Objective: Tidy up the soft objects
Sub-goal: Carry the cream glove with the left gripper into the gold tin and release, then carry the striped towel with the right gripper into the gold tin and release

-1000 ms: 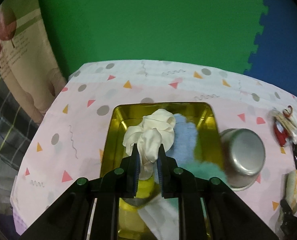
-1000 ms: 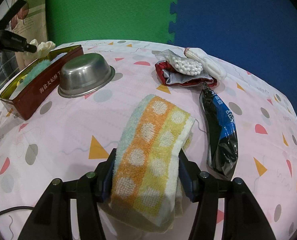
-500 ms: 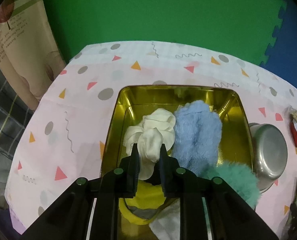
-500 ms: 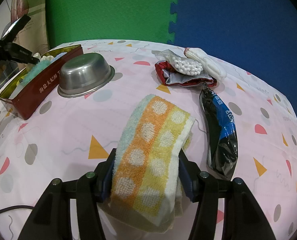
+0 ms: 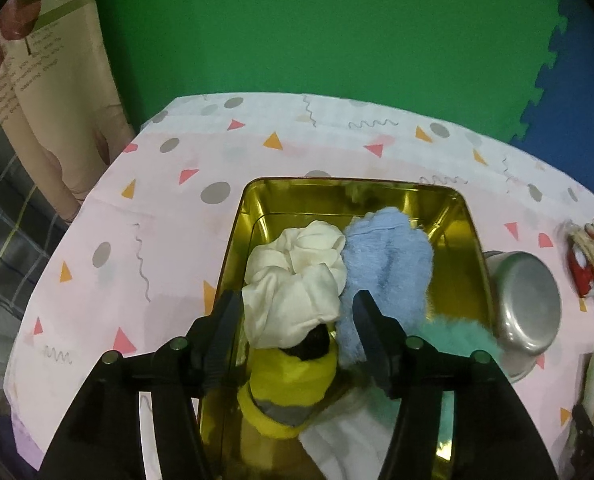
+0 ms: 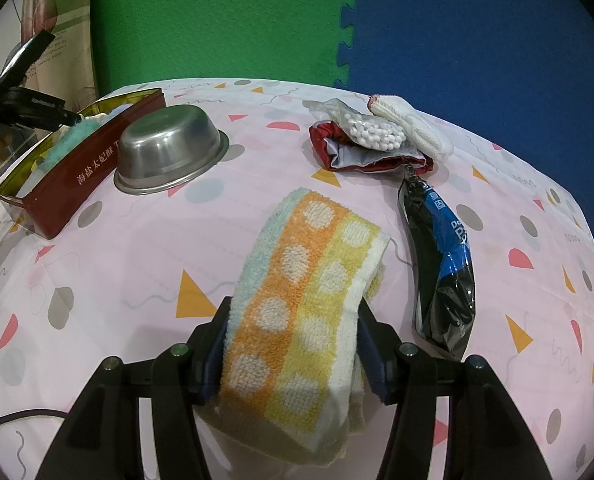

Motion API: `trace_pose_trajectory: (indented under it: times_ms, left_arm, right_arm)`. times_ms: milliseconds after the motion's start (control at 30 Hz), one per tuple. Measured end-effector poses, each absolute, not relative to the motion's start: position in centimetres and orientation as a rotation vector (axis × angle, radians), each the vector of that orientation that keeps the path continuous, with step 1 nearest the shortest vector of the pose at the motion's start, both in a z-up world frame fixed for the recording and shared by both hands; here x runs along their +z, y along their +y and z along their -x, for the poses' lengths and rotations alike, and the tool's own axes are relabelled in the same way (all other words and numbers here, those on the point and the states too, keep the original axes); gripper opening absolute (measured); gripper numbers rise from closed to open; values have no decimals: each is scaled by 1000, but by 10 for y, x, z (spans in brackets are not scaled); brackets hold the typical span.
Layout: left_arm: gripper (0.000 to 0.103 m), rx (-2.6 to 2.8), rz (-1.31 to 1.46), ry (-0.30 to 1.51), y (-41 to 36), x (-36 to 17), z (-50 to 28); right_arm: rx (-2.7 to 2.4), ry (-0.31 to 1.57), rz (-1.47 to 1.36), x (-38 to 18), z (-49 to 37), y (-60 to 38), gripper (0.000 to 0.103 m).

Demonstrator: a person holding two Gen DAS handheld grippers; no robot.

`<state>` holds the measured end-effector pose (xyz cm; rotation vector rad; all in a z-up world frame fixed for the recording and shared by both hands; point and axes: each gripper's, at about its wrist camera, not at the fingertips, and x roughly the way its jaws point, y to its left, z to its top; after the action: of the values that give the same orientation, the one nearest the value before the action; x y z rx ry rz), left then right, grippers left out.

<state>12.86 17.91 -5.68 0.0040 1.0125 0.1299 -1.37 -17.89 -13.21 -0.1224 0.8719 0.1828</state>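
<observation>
Left tongs [image 5: 297, 320]: jaws have just been opening and now stand apart. The cream scrunchie [image 5: 297, 276] sits between them, but the pads look clear of it on both sides, so I read it as released. It lies in the gold tin [image 5: 253, 208], touching the light blue fluffy cloth [image 5: 389, 264] on one side and resting over a yellow fabric piece [image 5: 293, 376] below. Teal fuzzy item [image 5: 457, 332] and a white cloth [image 5: 353, 440] fill the tin's near end. The tin is the collection point: all soft things are packed there.

Right tongs [image 6: 293, 344]: clamped on the folded spotted towel [image 6: 305, 280], pads pressing both long edges. The towel's far end rests or hangs low over the pink counter [image 6: 117, 256]; I can't tell which. My guess is it's gripped across its width so the fold stays together for transfer.

Farther out, right view: the upturned steel bowl [image 6: 173, 152] sits just beside the tin's red wall. Well apart from the tin lie a red pouch [image 6: 373, 160] with a bag of white beads [image 6: 373, 132] and a white knitted glove [image 6: 413, 128] on top, plus a black-and-blue foil packet [image 6: 441, 264] near the towel.

Judgement: scrunchie stowed; towel likely goes next, and space in the tin looks tight.
</observation>
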Motion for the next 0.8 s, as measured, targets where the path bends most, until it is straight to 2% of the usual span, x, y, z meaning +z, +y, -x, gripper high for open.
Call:
trace_pose_trajectory:
  times_ms: [533, 800]
  left_arm:
    - [62, 216, 83, 835, 188, -25, -49]
    - [73, 283, 169, 824, 207, -31, -19]
  right_arm:
    - [174, 870, 143, -132, 14, -178, 58]
    - [150, 891, 144, -130, 10, -173, 59]
